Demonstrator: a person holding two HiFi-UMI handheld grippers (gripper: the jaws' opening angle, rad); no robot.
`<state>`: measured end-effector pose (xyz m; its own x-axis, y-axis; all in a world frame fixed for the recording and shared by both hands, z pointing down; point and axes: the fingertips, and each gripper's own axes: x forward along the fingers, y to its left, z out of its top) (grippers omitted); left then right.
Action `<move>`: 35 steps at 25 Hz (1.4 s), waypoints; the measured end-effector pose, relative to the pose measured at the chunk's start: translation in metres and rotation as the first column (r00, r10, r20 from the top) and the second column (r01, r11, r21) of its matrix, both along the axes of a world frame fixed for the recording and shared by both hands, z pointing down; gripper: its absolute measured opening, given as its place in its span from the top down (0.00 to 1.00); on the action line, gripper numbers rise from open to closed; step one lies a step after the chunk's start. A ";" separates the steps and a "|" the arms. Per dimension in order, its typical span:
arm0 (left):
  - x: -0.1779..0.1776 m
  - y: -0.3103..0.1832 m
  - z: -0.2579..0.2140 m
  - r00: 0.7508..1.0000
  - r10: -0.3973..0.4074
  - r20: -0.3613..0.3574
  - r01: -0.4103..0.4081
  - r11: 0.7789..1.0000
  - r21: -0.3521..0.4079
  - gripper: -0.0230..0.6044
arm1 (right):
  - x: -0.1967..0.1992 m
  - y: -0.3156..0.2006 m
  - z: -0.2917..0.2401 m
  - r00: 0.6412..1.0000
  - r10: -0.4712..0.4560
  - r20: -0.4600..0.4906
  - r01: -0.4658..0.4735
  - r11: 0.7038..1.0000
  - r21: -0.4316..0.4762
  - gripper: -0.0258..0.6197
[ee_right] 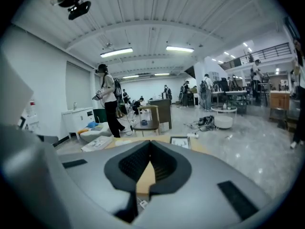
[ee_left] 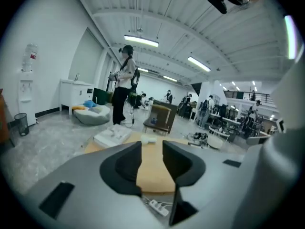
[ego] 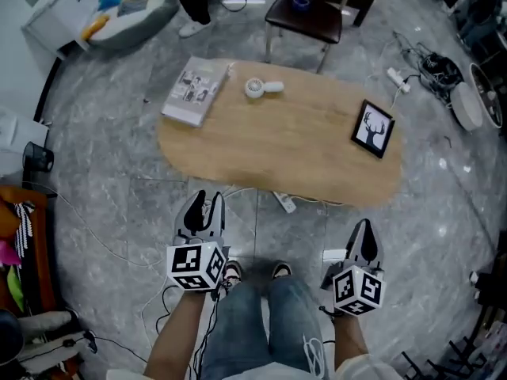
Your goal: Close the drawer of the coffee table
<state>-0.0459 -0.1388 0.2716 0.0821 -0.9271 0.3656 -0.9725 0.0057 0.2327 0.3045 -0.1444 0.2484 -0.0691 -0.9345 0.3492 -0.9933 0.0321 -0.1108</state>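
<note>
1. Starting with the main thing: the coffee table [ego: 301, 145] is sitting right in front of the person, but its drawer isn't showing up in any view. The top is covering whatever is under the near edge, so I can't tell if the drawer is sticking out or already in.
2. What I'm worrying about is going in blind. Anyone reaching under that near edge without seeing the drawer front is probably going to be pushing on the table itself. That would shove the whole table, and the magazine [ego: 192, 92] at the far left corner, the little white fan [ego: 261, 88] near the far edge and the picture frame [ego: 373, 128] by the right edge would be sliding around.
3. There's also a power strip [ego: 283, 203] lying on the floor under the near edge, with cables trailing off it. A low reach is risking a snag there.
4. The left gripper [ego: 207, 200] is hanging over the floor just short of the near edge. Its jaws are standing a little apart with nothing between them, and it isn't touching anything.
5. The right gripper [ego: 364, 228] is hovering on the other side of the person's legs, also off the table. Its jaws are pressed together and it's holding nothing.
</note>
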 end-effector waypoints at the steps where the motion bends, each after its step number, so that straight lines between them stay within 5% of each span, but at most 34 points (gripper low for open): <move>1: 0.003 0.003 -0.032 1.000 -0.004 -0.010 0.004 1.000 0.023 0.77 | 0.002 0.000 -0.026 0.999 -0.024 -0.022 0.024 1.000 0.012 0.96; 7: 0.016 0.017 -0.197 1.000 -0.006 0.011 0.005 0.992 0.126 0.97 | 0.025 0.009 -0.162 0.998 -0.056 -0.030 0.058 0.995 0.076 0.96; 12: 0.018 0.037 -0.273 1.000 0.005 0.011 -0.007 0.982 0.187 0.97 | 0.033 0.041 -0.215 0.999 -0.036 0.006 0.035 0.994 0.108 0.96; 18: 0.008 0.051 -0.286 1.000 -0.002 0.024 -0.003 0.977 0.212 0.97 | 0.036 0.064 -0.228 1.000 0.020 0.018 -0.023 0.987 0.157 0.96; 25: -0.004 0.058 -0.289 1.000 0.003 0.021 -0.007 0.978 0.209 0.97 | 0.023 0.076 -0.248 0.997 0.028 -0.073 -0.016 0.986 0.166 0.96; 35: -0.010 0.060 -0.285 1.000 0.001 0.016 -0.004 0.979 0.203 0.97 | 0.011 0.074 -0.256 0.997 0.012 -0.081 0.002 0.984 0.180 0.96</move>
